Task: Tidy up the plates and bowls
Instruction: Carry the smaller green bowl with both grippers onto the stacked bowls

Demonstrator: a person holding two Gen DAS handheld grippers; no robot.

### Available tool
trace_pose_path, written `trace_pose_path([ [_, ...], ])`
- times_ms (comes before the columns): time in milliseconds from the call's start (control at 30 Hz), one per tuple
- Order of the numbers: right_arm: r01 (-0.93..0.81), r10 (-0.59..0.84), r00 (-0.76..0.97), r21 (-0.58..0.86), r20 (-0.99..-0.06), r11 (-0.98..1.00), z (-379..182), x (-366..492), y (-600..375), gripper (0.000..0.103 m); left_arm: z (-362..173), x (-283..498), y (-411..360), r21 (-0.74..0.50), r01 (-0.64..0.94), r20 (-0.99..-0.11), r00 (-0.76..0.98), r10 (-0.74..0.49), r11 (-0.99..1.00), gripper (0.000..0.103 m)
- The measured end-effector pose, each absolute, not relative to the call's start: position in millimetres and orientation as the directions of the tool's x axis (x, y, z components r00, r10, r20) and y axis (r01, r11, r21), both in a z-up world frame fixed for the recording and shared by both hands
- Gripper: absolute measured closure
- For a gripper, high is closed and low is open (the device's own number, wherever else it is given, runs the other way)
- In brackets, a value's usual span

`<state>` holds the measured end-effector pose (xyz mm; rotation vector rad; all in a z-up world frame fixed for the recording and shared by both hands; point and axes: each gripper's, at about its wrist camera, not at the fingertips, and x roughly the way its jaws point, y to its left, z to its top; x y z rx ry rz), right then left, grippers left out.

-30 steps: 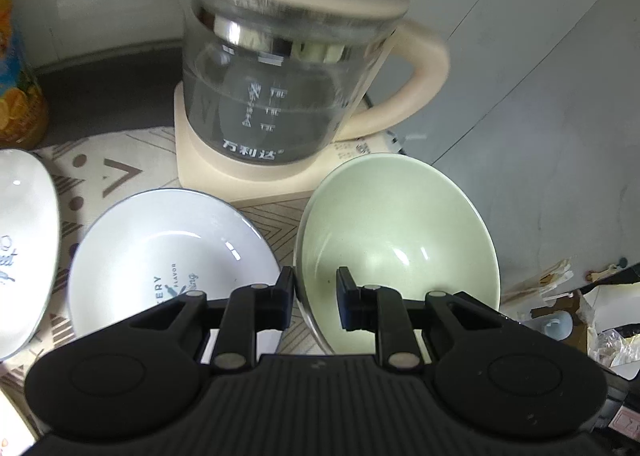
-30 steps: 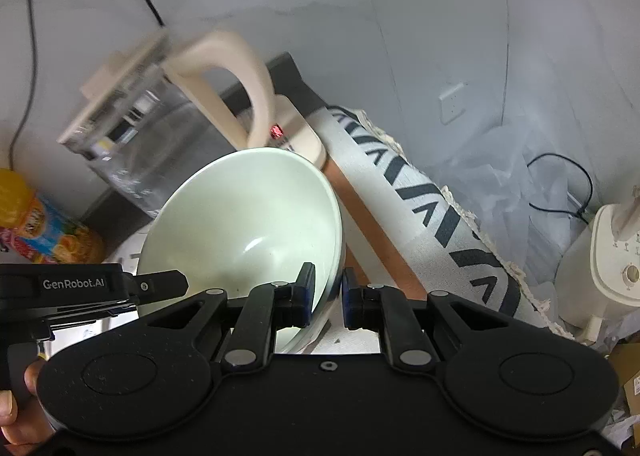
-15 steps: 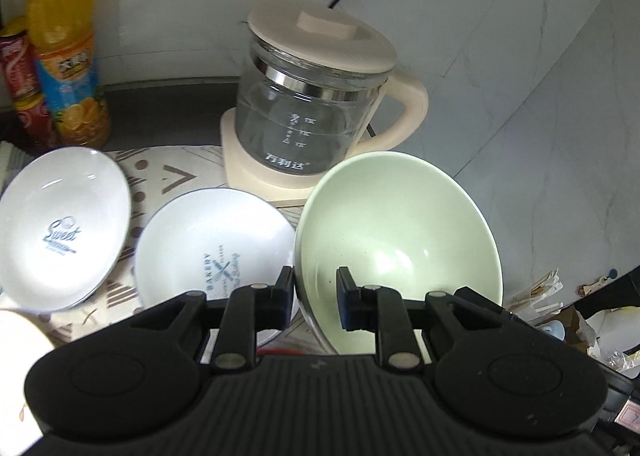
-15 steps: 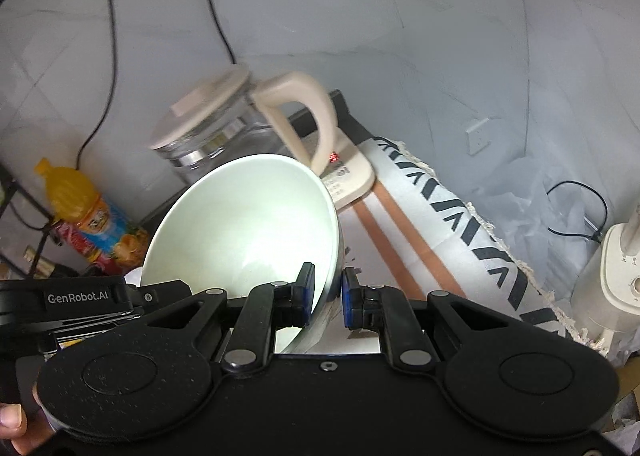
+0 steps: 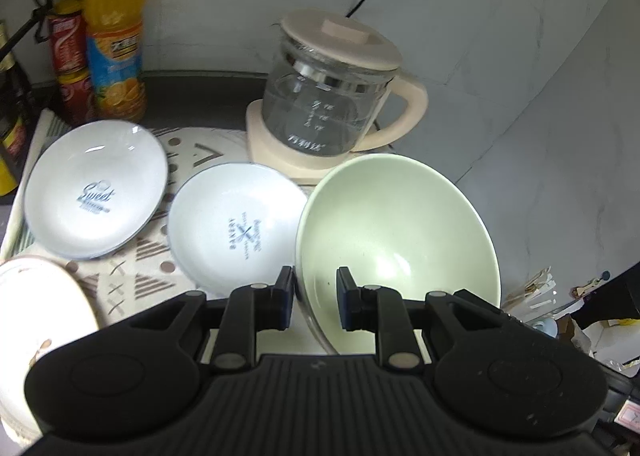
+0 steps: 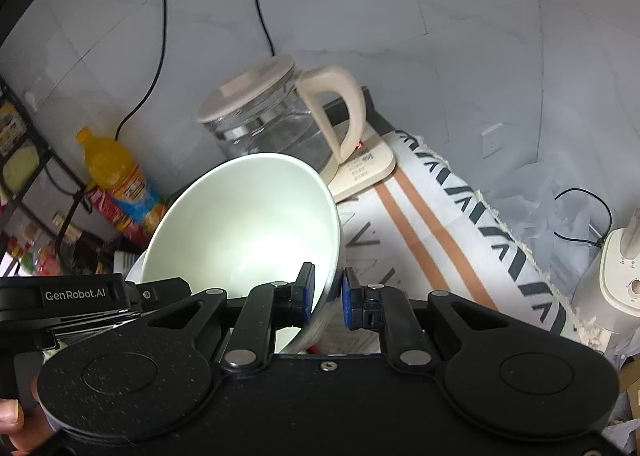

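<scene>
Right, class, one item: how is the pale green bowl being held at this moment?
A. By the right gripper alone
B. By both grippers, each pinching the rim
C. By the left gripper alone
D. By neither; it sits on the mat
B: the left gripper and the right gripper each have one finger inside and one outside the rim of the pale green bowl.

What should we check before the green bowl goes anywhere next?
1. Left gripper straddles the green bowl rim: ok.
2. Right gripper pinches the opposite rim: ok.
3. Whether the left pads really squeeze the rim: cannot tell.
4. Bowl level: not ok, it tilts.
5. Bowl free of the kettle: ok.
6. Landing spot free: cannot tell; white plates lie right beside it.
</scene>
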<state>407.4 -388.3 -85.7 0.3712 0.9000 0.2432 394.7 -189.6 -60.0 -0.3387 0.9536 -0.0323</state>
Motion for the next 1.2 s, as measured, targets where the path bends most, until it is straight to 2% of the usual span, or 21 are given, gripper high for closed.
trace_pose_path([
  [433,-0.121,0.426,0.524,0.430,-0.738,0.895,-92,375,-369,0.086,-68,355,-168,-0.282,-0.194,-0.833,0.535,-0.140,0.940,0.083],
  [667,-0.181,0.468,0.489,0.439,-0.737,0.880,-88,365,-363,0.084,-80,339,-156,-0.304,-0.229,-0.856,0.491,-0.160,0.925,0.082],
  [1200,-0.188,0.413,0.404,0.367,-0.816,0.911,-120,364,-342,0.084,-116,347,-145,-0.299,-0.268,-0.900,0.399,-0.177,0.916,0.082],
])
